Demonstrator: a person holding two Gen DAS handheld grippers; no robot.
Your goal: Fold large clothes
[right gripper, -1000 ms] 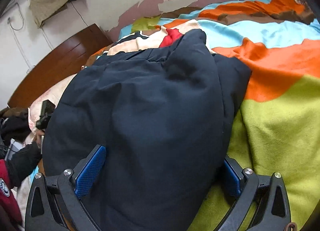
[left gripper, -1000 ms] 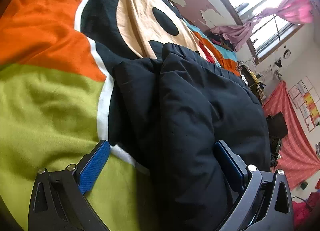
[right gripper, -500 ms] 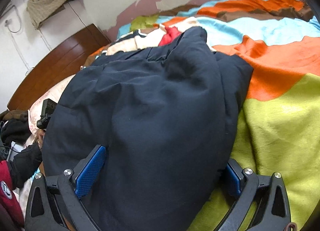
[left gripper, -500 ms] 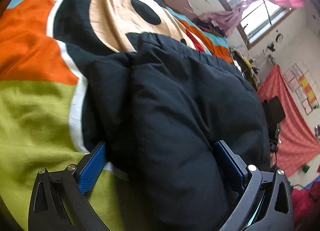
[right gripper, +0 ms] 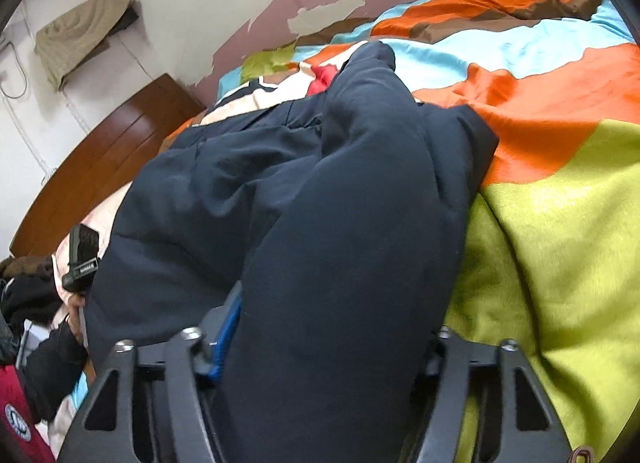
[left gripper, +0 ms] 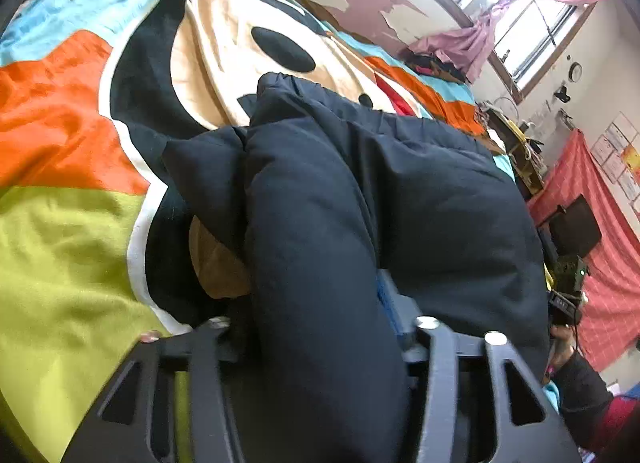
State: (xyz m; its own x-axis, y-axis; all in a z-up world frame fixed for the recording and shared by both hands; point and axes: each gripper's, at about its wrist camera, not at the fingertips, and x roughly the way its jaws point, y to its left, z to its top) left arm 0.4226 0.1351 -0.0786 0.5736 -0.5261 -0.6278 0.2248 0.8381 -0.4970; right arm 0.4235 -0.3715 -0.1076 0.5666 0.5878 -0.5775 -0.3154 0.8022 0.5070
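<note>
Dark padded jacket lies on the bed, centre of both frames. Nearest, bottom centre: left tongs clamped on a thick roll of its edge, right tongs clamped on another roll, prob. so both near corners lift together for a fold. Beyond, the colourful blanket w/ cartoon print; window upper right.

Home bedroom, bright patterned bedspread, wooden headboard, pink-curtained window, peeling wall paint
</note>
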